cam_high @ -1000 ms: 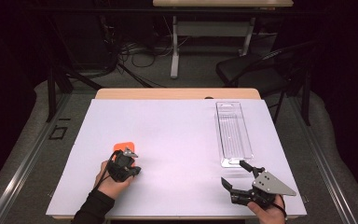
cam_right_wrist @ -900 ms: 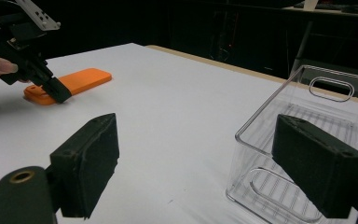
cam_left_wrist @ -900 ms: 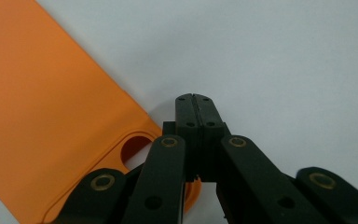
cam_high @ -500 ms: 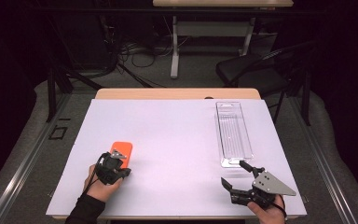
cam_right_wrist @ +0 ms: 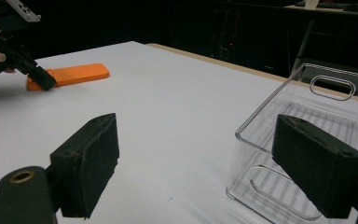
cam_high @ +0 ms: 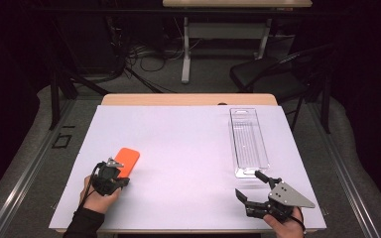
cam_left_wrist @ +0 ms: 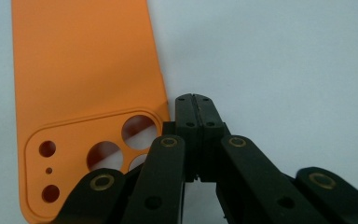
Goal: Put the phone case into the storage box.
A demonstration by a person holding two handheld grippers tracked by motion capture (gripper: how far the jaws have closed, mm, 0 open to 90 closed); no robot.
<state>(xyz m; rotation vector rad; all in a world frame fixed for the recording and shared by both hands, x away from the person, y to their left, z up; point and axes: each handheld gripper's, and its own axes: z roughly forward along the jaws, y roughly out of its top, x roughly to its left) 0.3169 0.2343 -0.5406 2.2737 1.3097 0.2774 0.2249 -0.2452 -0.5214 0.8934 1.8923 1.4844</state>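
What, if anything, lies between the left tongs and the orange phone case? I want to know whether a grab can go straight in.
Nothing visible does. The left tongs are shut, with their tips at the near end of the orange phone case, which lies flat on the white table. In the left gripper view the tips sit beside the case's camera cutouts, with bare table around.

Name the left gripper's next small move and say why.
Probably open the jaws: the left gripper is shut with nothing between them, beside the near corner of the orange phone case, which lies flat on the white table. Open jaws could then straddle its edge.
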